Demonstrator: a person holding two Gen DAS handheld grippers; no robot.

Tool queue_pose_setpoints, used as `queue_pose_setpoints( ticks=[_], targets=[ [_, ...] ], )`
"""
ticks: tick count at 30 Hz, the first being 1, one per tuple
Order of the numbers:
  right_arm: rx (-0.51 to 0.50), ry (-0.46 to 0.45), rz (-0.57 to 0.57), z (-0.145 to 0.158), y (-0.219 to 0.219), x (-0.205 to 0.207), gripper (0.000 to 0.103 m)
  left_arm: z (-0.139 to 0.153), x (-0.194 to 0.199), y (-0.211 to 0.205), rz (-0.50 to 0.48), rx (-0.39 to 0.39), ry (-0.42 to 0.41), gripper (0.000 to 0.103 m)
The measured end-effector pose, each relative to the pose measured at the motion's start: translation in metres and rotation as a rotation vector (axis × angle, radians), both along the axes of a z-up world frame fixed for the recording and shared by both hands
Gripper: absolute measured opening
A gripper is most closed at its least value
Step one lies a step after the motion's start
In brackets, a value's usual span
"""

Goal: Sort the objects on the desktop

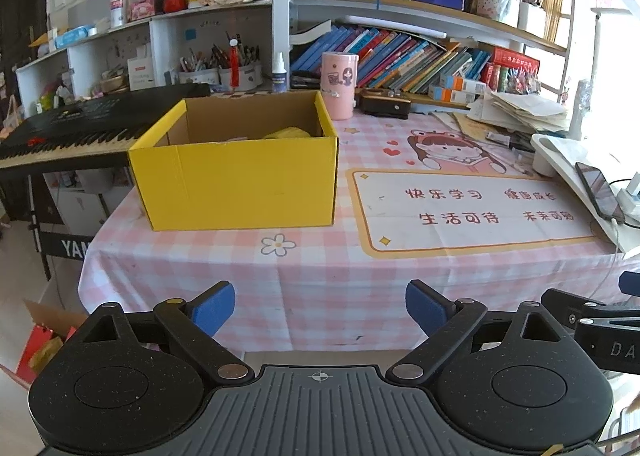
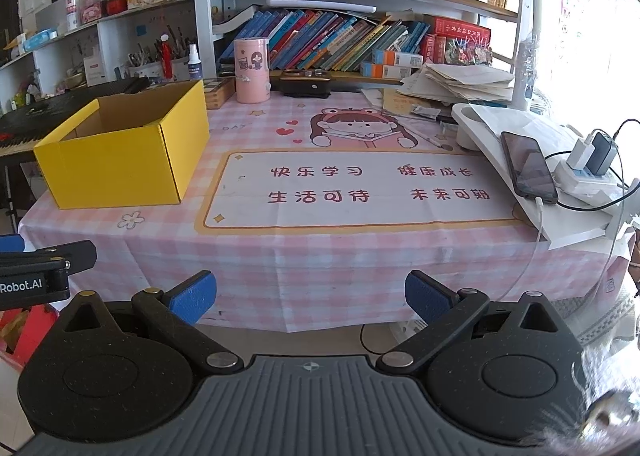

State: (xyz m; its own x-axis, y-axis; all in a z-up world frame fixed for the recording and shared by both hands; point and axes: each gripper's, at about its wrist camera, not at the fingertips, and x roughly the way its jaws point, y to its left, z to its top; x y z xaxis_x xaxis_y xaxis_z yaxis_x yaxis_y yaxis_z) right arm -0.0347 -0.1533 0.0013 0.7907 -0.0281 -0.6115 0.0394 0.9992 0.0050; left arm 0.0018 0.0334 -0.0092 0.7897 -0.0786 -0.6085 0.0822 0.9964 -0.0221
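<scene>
On the left side of the bench sits a yellow box with something yellow inside. A pink cup stands just behind it. The left gripper and right gripper hang near the bench's front edge, fingers wide apart, holding nothing.

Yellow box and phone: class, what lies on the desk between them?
Only the printed mat on the pink checked cloth; nothing stands on that stretch between the yellow box and the phone. The right wrist view shows it best.
</scene>
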Motion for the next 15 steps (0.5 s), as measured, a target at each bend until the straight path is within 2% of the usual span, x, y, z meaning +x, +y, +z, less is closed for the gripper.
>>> queue_pose_setpoints(
  ticks=[15],
  targets=[
    [0.0,0.013,0.01,-0.0022,0.0047,0.0032,0.102,-0.002,0.0014,0.0075,0.025,-0.008,0.009,0.096]
  ],
)
